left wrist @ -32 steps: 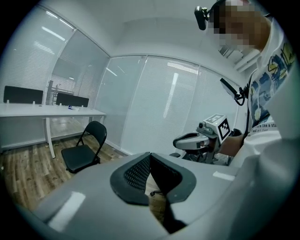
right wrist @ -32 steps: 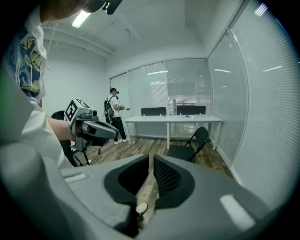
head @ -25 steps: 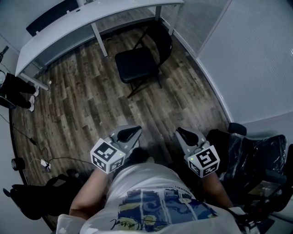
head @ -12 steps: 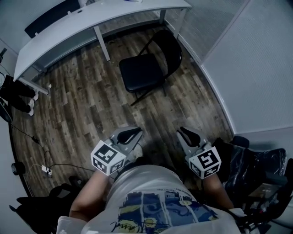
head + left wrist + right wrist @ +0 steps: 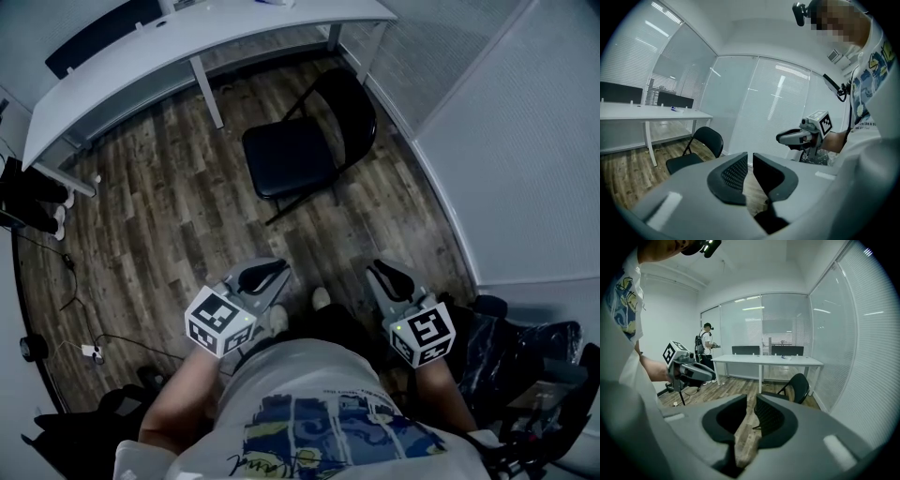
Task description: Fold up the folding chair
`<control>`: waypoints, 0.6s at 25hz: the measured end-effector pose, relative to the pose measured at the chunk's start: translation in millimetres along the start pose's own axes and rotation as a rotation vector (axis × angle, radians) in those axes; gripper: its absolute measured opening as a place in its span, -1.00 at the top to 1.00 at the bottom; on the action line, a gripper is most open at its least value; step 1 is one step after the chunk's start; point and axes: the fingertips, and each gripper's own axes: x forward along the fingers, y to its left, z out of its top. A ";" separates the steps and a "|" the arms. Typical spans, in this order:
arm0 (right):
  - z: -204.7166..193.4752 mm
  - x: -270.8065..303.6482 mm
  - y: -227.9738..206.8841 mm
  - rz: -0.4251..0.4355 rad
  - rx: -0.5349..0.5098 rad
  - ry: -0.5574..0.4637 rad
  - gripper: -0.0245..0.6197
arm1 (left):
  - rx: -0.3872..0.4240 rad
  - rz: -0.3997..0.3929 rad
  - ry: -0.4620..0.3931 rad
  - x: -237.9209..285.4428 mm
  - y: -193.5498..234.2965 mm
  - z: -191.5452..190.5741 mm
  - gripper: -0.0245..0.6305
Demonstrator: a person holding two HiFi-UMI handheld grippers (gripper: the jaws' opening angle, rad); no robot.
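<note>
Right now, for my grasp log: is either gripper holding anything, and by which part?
Nothing is held. The left gripper and right gripper have just been opening, with nothing between their jaws; the folding chair stands apart, unfolded.

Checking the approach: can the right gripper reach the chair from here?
Probably not yet. Right gripper, jaws just opening and empty, hangs by the person; a stretch of floor separates it from the chair. Nothing blocks the way.

Left gripper point(image 5: 270, 273) and right gripper point(image 5: 381, 272) held forward, fingers point(image 5: 733, 171) just opening slightly, nothing between.
</note>
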 end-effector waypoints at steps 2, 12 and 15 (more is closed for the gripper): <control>0.7 4.9 -15.6 0.009 0.001 0.006 0.76 | -0.005 0.015 -0.002 13.1 4.2 5.2 0.78; 20.8 22.4 -96.2 0.093 -0.058 0.003 0.71 | -0.033 0.100 -0.057 83.8 14.2 47.5 0.64; 18.5 26.8 -116.8 0.120 -0.065 0.004 0.70 | -0.043 0.130 -0.062 101.8 14.9 50.1 0.63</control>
